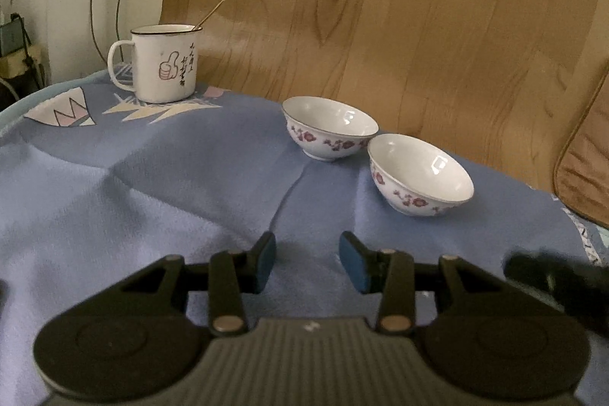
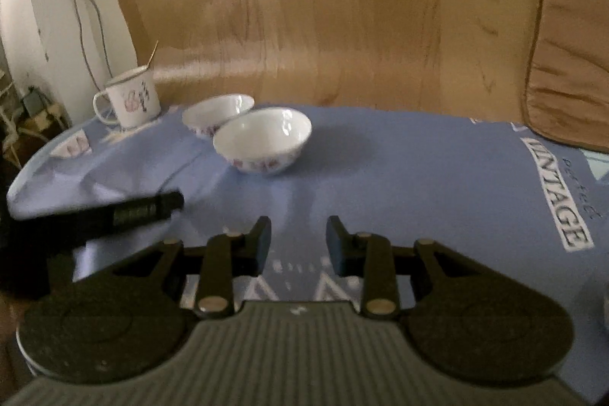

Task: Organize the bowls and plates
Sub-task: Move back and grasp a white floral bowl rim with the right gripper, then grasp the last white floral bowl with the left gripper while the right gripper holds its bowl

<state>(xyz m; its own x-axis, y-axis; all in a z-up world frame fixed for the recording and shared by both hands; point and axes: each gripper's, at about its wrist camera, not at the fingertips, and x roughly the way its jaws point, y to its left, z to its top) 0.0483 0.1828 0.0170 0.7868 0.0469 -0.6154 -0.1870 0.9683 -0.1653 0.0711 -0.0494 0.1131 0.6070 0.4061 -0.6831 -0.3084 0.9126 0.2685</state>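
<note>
Two white bowls with purple flower bands stand side by side on the blue cloth. In the left wrist view the far bowl (image 1: 330, 126) is at centre and the near bowl (image 1: 418, 174) to its right. In the right wrist view the near bowl (image 2: 262, 144) partly hides the far bowl (image 2: 217, 112). My left gripper (image 1: 307, 257) is open and empty, low over the cloth, short of the bowls. My right gripper (image 2: 298, 240) is open and empty, also short of the bowls. The left gripper's side shows as a dark bar (image 2: 114, 212) in the right wrist view.
A white enamel mug (image 1: 163, 63) with a thin stick in it stands at the back left. The blue cloth (image 1: 152, 177) is wrinkled. A wood-grain panel (image 1: 380, 6) rises behind the table. A brown cushion (image 2: 567, 40) leans at the right. Cables hang at the far left.
</note>
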